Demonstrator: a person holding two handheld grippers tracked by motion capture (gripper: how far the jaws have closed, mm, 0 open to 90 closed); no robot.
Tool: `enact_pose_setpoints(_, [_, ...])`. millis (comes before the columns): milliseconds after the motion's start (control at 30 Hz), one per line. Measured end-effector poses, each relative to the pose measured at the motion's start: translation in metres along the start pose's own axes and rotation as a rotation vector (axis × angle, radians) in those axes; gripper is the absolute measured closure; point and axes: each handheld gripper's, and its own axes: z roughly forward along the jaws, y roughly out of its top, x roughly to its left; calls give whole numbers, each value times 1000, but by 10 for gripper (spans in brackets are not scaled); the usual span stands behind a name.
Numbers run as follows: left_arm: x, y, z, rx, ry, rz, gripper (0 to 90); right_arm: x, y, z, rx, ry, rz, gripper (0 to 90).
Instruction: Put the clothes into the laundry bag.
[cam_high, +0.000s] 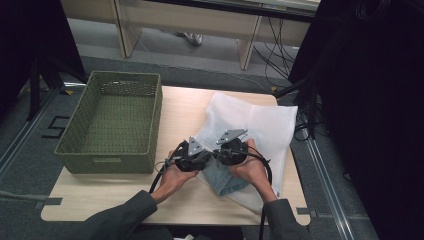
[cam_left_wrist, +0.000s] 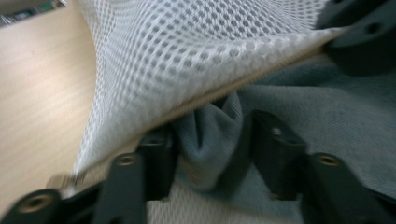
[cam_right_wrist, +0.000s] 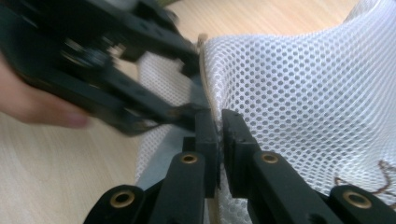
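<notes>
White mesh laundry bag (cam_high: 260, 125) lies flat on pale wooden counter (cam_high: 100, 195), right of centre. Folded blue denim garment (cam_high: 222, 177) sits at bag's near edge, partly under mesh. Right gripper (cam_right_wrist: 219, 133): jaws clamped tight on bag's mesh rim, lifting it. Left gripper (cam_left_wrist: 210, 140): jaws part-way apart, straddling bunched denim fold; whether pads press it, cannot tell. Woven green rectangular basket (cam_high: 112, 122) on counter's left side, well apart.
</notes>
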Motion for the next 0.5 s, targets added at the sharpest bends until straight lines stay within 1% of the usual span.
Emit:
enact_pose_setpoints(33, [0,-3,-5,-1,-24,-30,435,0,0,1,13,17,-1,861])
enact_pose_setpoints(67, [1,-5,-10,25,-51,-32,390,2,-1,2,13,18,12,860])
enact_pose_setpoints(100, [1,-8,-15,42,-64,-12,347,2,-1,3,15,10,5,860])
enact_pose_setpoints(133, [1,-10,-17,47,-59,9,305,3,0,4,15,-2,0,860])
enact_pose_setpoints(167, [0,-14,-20,60,-66,16,292,4,0,3,16,6,-6,860])
enact_pose_setpoints(200, [0,-16,-21,66,-67,27,290,5,0,2,19,16,-1,860])
enact_pose_setpoints(233, [-1,-19,-21,81,-68,44,293,6,0,2,17,14,0,860])
enact_pose_setpoints(267, [-5,-21,-17,97,-69,56,304,5,1,2,13,17,-6,861])
enact_pose_setpoints(300, [-7,-22,-13,114,-76,63,333,6,1,2,8,24,-9,861])
enact_pose_setpoints(333, [-11,-23,-7,102,-67,57,393,6,2,1,16,22,-26,861])
enact_pose_setpoints(367, [-13,-21,-5,126,-60,88,472,7,1,2,12,34,-23,861])
enact_pose_setpoints(400, [-18,-20,1,110,-42,80,564,8,2,2,11,27,-24,861])
enact_pose_setpoints(433, [-18,-18,5,114,-46,108,651,8,2,2,23,38,-29,862])
enact_pose_setpoints(467, [-21,-15,12,67,-34,57,725,9,2,1,24,53,-23,862])
enact_pose_setpoints(500, [-23,-14,16,41,-29,15,767,10,1,2,15,48,-28,862])
